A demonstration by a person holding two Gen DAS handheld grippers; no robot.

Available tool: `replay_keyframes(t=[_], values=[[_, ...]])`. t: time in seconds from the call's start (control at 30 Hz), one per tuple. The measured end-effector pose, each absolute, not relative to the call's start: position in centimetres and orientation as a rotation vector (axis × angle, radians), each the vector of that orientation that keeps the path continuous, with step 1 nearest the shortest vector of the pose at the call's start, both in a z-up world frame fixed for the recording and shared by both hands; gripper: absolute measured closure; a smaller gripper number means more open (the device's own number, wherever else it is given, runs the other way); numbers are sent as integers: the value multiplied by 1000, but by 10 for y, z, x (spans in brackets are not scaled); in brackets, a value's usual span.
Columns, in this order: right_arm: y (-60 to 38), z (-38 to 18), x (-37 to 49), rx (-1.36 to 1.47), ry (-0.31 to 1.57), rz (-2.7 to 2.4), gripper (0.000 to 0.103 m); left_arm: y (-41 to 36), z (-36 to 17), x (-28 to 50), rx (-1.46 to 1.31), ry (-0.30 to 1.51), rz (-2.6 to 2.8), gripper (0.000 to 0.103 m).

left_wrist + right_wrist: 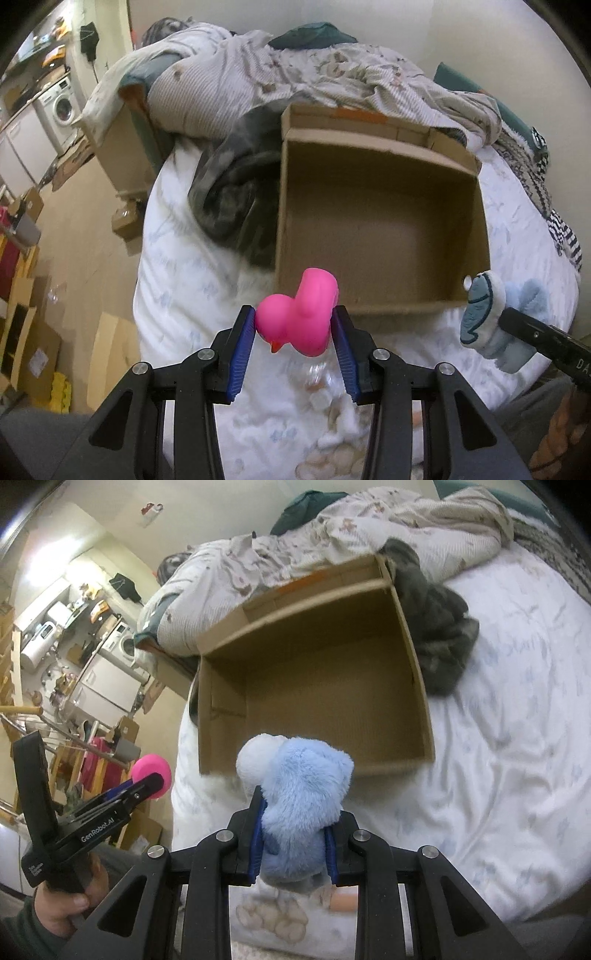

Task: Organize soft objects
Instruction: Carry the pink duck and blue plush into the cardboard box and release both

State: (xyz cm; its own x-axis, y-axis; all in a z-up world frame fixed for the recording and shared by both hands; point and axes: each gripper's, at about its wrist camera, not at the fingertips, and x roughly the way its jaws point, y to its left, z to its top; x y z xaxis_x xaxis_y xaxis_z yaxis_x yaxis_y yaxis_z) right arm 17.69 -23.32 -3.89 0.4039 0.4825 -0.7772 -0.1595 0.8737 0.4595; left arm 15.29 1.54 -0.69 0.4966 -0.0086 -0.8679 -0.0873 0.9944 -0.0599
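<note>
the left gripper point(294, 332) clamps a pink rubber duck point(297, 315); the right gripper point(293, 840) squeezes a blue plush toy point(303, 797). either could slip short of the cardboard box point(476, 206), since the duck is smooth.

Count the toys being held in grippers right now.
2. Pink duck clamped in the left gripper; blue plush clamped in the right gripper. Both are in front of the empty cardboard box.

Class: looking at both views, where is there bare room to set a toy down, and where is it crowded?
Free: the floor of the open brown cardboard box, and the white sheet beside it. Crowded: the dark grey fleece blanket at the box's side and the rumpled patterned bedding behind it.
</note>
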Motion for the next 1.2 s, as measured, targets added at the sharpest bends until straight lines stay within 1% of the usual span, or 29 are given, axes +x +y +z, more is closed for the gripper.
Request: replay_keyframes(t=[0.23,0.37,0.47,0.53,0.6,0.83,1.2], values=[[-239,-33,223,338,1023,392,75,-1,-1,205,-63,1027,15,64],[-244,-45,245,359,1013,376,75,-11,-9,225,-27,1001,-9,64],[-243,-64,252,353,1017,359,75,-15,-27,232,12,954,-51,64],[-241,-78,254,347,1052,340,75,-13,-47,239,-19,1022,-40,64],[-237,-90,258,349,1093,330,75,-13,-57,246,-86,1069,-52,65],[-220,-111,268,290,1160,341,75,-34,-67,252,21,1041,-58,64],[-221,-124,275,302,1205,322,75,-27,-89,257,-5,1101,-45,64]])
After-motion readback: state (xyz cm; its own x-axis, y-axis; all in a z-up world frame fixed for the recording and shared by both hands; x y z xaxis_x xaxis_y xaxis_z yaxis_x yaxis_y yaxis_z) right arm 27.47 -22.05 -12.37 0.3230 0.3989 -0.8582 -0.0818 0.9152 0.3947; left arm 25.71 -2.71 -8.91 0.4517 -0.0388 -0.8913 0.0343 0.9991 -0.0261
